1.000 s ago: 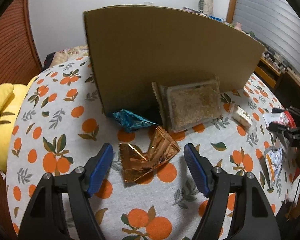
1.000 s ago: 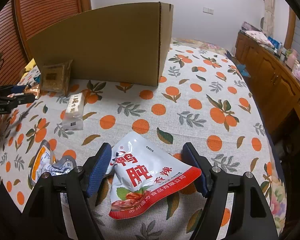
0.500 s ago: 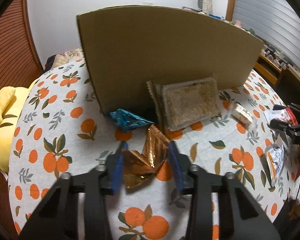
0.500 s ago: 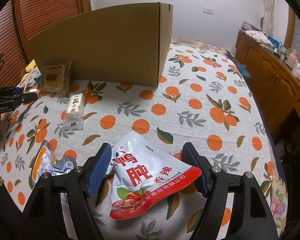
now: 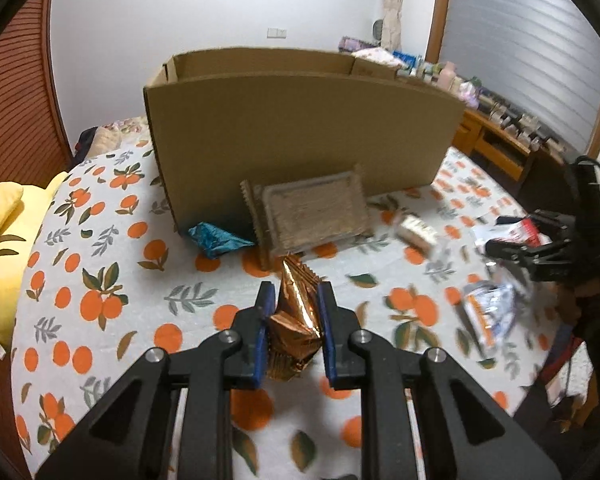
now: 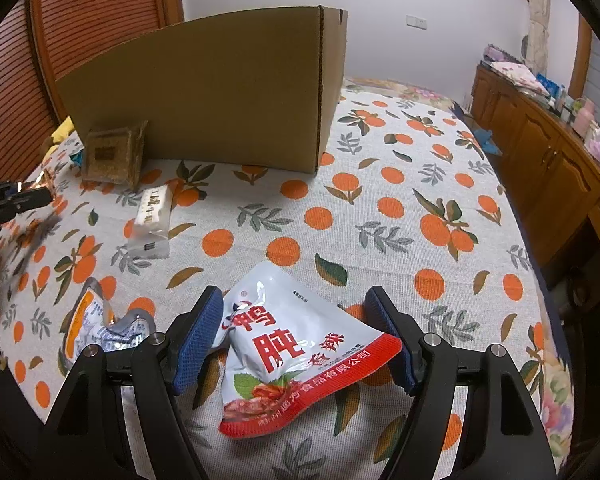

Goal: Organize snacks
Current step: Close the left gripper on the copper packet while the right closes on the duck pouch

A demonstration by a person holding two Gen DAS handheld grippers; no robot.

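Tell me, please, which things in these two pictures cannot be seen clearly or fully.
- Cardboard box interior: both views, hidden by its own walls.
- Copper packet: left wrist view, lower part covered by the left gripper.
- Silver pouch: right wrist view, partly behind the right gripper.
- Small white packet: left view, blurred.

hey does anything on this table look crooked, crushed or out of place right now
Mostly the copper foil packet: it is crumpled and squeezed between the left gripper pads. The clear grain pack leans tilted against the cardboard box rather than lying inside it. Nothing looks spilled.
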